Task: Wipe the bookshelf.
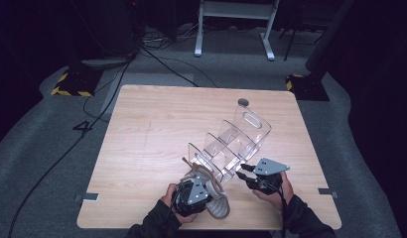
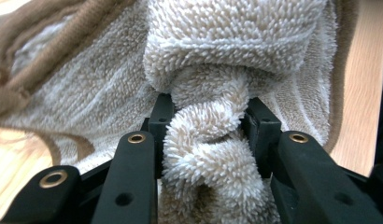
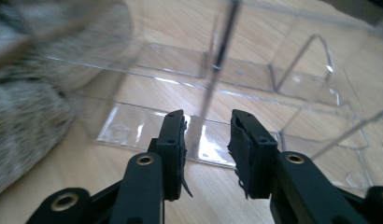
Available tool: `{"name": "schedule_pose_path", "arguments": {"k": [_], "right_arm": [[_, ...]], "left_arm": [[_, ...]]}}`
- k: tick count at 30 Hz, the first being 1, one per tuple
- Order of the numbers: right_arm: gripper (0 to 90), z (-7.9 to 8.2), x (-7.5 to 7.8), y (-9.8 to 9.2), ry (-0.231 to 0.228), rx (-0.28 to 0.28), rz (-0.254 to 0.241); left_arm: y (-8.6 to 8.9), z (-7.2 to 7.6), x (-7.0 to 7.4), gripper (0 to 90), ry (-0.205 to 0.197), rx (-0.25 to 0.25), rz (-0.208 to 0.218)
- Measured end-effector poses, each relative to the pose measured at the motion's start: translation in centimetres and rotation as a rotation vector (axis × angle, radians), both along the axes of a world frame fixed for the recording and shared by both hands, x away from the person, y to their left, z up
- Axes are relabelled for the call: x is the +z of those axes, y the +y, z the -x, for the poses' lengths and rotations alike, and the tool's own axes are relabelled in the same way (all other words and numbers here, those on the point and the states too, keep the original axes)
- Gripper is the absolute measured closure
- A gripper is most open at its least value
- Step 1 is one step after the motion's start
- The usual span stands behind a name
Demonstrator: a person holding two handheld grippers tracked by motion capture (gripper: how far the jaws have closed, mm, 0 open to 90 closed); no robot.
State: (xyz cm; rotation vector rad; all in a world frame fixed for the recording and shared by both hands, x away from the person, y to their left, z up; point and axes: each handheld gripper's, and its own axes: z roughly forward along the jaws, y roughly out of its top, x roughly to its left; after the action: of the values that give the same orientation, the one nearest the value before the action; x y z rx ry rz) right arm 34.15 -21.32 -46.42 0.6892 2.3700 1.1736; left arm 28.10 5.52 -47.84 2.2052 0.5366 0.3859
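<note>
The left gripper is clamped on a beige fluffy fabric slipper with a brown trimmed edge: both black pads press into a twisted fold of the pile, which bulges above and below the jaws. In the high view the left gripper sits at the near end of the clear acrylic divider rack with a handle cut-out, and the slipper lies under and beside it on the light wooden table, its toe end touching the nearest rack partition.

The right gripper has its jaws spread apart, with nothing pinched. A thin upright edge of the rack stands in the gap between the pads; no pad presses on it. In the high view the right gripper is just beside the rack's near right side.

The slipper shows a cream, long-pile inner surface and a brown sewn border; part of it appears blurred at the left edge of the right gripper view.

The rack lies diagonally on the table, with several transparent partitions rising from a flat base plate. Beyond the rack's far end, a small round dark grommet is set into the table. Behind the table, grey carpet, black cables and a white frame base are visible.
</note>
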Motion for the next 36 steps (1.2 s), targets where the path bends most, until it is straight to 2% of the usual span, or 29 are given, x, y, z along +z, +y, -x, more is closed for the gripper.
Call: {"name": "schedule_pose_path", "arguments": {"k": [1, 3, 5, 8, 9, 11, 12, 15, 19, 22, 24, 25, 26, 27, 28, 30, 31, 33, 34, 35, 36], "right_arm": [[66.8, -0.3, -0.3, 0.0, 0.004, -0.004, 0.002], [68.9, -1.0, -1.1, 0.1, 0.021, -0.004, -0.027], [71.9, -1.3, -1.6, 0.4, 0.017, -0.004, -0.041], [75.3, -1.5, -2.1, 0.8, 0.022, 0.009, -0.034], [79.1, -1.6, -2.2, 0.9, 0.021, 0.012, -0.033], [84.6, -1.7, -2.6, 1.3, 0.006, -0.008, -0.013], [85.0, -1.8, -2.6, 1.2, 0.011, -0.014, -0.020], [85.0, -1.9, -2.6, 1.2, 0.015, -0.023, -0.020], [85.0, -1.8, -2.5, 1.4, 0.015, -0.033, -0.014], [84.0, -1.5, -2.4, 2.0, 0.006, -0.038, 0.008], [83.6, -1.4, -2.4, 2.2, 0.010, -0.035, 0.007], [83.4, -1.3, -2.4, 2.4, 0.012, -0.036, 0.006], [83.1, -1.2, -2.4, 2.6, 0.013, -0.035, 0.008], [82.9, -1.1, -2.4, 2.8, 0.014, -0.031, 0.007], [82.9, -1.1, -2.4, 2.8, 0.014, -0.031, 0.007], [81.7, -0.8, -2.4, 3.3, 0.014, -0.027, 0.010], [81.5, -0.6, -2.3, 3.5, 0.012, -0.013, 0.011], [72.9, -0.2, -2.2, 4.2, 0.012, 0.006, 0.012], [72.9, -0.2, -2.2, 4.2, 0.012, 0.006, 0.012], [62.7, 0.4, -2.0, 4.6, 0.003, 0.018, 0.028], [62.7, 0.4, -2.0, 4.6, 0.003, 0.018, 0.028]], "left_arm": [[-0.2, -0.1, -0.1, 63.0, -0.005, 0.001, 0.004], [-0.5, -0.2, -0.2, 62.8, -0.012, 0.009, 0.010], [-0.9, -0.5, -0.3, 62.7, -0.009, 0.007, 0.023], [-1.1, -0.6, -0.4, 62.6, -0.015, 0.010, 0.025], [-1.4, -0.8, -0.5, 62.5, -0.022, 0.012, 0.024], [-1.5, -1.0, -0.6, 62.4, -0.028, 0.015, 0.019], [-1.4, -1.2, -0.7, 62.4, -0.030, 0.017, 0.024], [-1.2, -1.5, -0.9, 62.7, -0.047, 0.020, -0.014], [-0.9, -2.0, -1.4, 63.1, -0.046, 0.040, -0.038], [-0.3, -2.5, -1.5, 63.3, -0.053, 0.069, -0.062], [0.7, -3.1, -1.5, 63.2, -0.042, 0.120, -0.075], [0.7, -3.1, -1.5, 63.3, -0.042, 0.120, -0.075], [1.3, -3.4, -1.4, 63.4, -0.040, 0.157, -0.089], [2.3, -3.9, -1.2, 63.4, -0.007, 0.198, -0.082], [2.3, -3.9, -1.2, 63.3, -0.007, 0.198, -0.082], [3.3, -4.3, -1.0, 63.2, 0.003, 0.240, -0.093], [3.7, -4.4, -0.9, 63.2, 0.009, 0.246, -0.092], [4.2, -4.4, -0.8, 63.0, 0.017, 0.245, -0.086], [4.5, -4.3, -0.7, 63.0, 0.022, 0.234, -0.081], [4.9, -4.0, -0.5, 62.8, 0.026, 0.228, -0.072], [5.1, -3.9, -0.4, 62.8, 0.027, 0.220, -0.070]]}}
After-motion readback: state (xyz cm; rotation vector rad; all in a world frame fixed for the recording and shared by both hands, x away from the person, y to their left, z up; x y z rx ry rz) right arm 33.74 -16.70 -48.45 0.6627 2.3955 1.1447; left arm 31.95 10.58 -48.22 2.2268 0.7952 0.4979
